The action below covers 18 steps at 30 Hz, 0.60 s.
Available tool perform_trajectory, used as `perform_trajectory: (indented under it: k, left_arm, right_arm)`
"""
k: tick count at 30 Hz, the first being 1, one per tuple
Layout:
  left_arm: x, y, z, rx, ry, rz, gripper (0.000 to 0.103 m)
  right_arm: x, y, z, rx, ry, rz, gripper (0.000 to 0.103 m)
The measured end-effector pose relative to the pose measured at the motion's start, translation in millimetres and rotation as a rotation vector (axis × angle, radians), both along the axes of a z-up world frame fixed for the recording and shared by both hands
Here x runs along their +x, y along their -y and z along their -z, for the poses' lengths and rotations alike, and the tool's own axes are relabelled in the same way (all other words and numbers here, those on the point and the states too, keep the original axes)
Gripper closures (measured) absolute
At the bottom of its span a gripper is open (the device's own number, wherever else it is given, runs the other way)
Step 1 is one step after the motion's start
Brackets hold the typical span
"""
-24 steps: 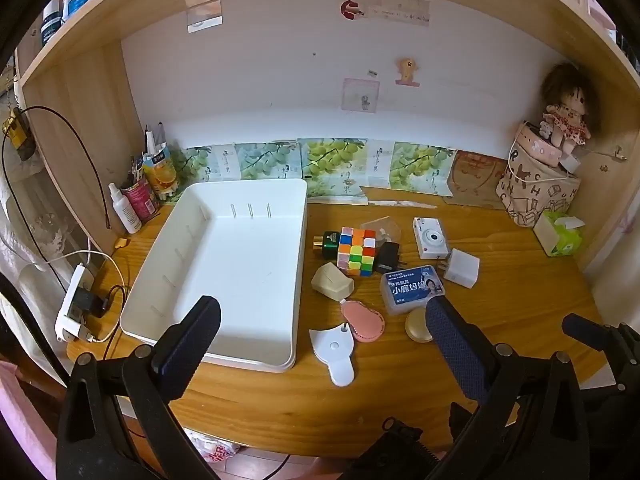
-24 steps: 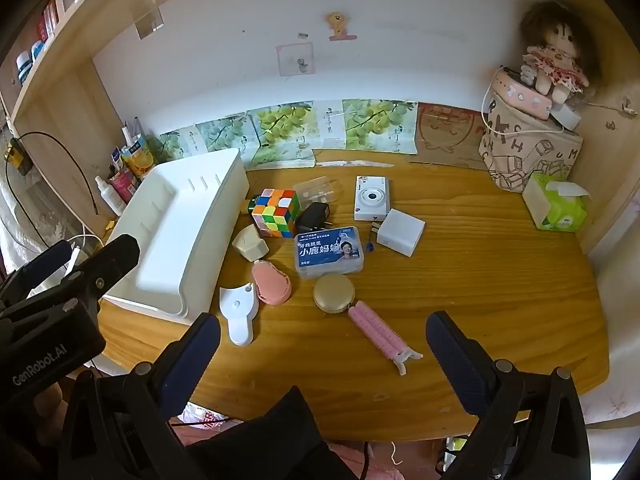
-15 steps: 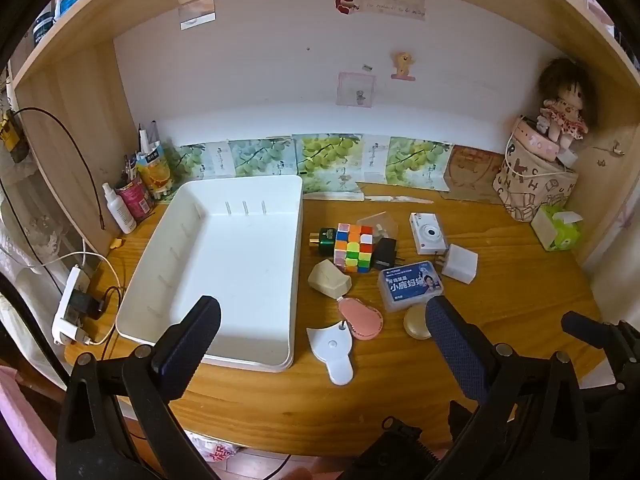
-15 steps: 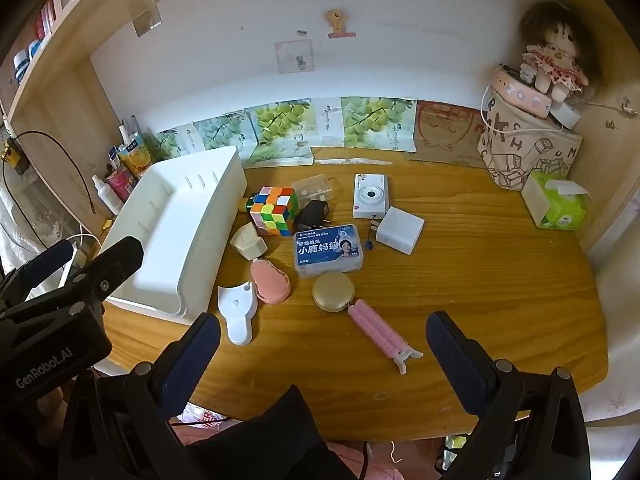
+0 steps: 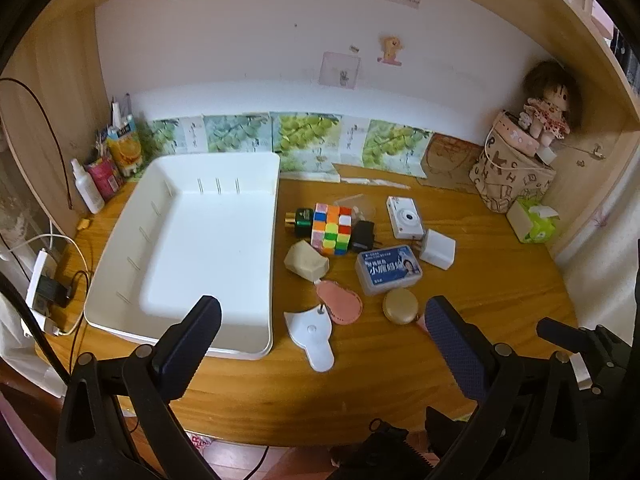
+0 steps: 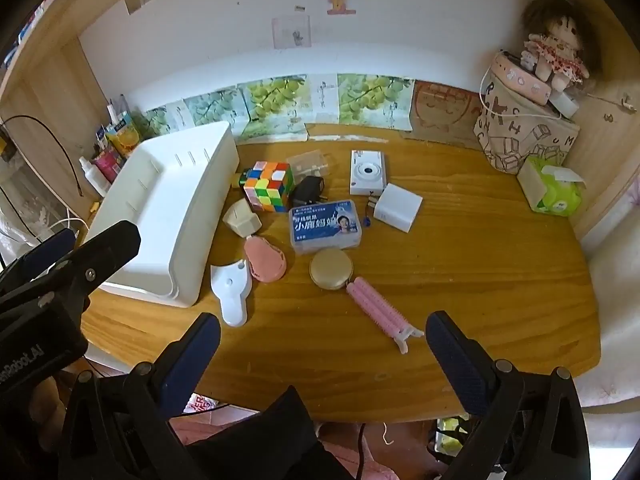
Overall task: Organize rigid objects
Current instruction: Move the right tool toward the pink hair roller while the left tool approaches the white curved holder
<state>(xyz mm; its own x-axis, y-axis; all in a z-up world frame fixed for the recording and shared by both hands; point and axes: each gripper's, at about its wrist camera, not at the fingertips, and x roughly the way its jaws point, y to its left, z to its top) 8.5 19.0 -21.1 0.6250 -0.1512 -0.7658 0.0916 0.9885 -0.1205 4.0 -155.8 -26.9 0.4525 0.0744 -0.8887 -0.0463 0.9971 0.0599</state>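
We hold the left gripper (image 5: pixel 322 322) and right gripper (image 6: pixel 323 338) spread apart, empty, above the desk's (image 6: pixel 480 280) front edge; white tray (image 5: pixel 208 240) sits near the left edge.

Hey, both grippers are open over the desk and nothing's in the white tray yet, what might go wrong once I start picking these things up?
Three likely risks:
1. The cube, black plug and blue box sit crowded together, so wide jaws may knock a neighbour.
2. The flat white tool and pink pouch look hard to pinch off the wood.
3. The pink hair clip lies near the front edge and could be nudged off.
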Motion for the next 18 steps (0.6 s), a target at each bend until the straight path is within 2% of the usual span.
perform_trajectory:
  k: [6,9,17,18]
  left_arm:
    - [4,-14,15,-0.034,-0.068,0.016,0.008]
    - [6,-21,24,-0.060,-0.107,0.017,0.008]
    - [13,-26,55,-0.118,-0.265,0.011,0.008]
    - [15,-26,59,-0.124,-0.289,0.005,0.008]
  right_arm:
    - [1,-14,9,-0.025,-0.055,0.016,0.001]
    - [1,-20,16,-0.035,-0.086,0.025,0.005]
    - [1,-21,36,-0.041,-0.180,0.041,0.010]
    - [2,-20,41,-0.041,-0.199,0.039,0.013]
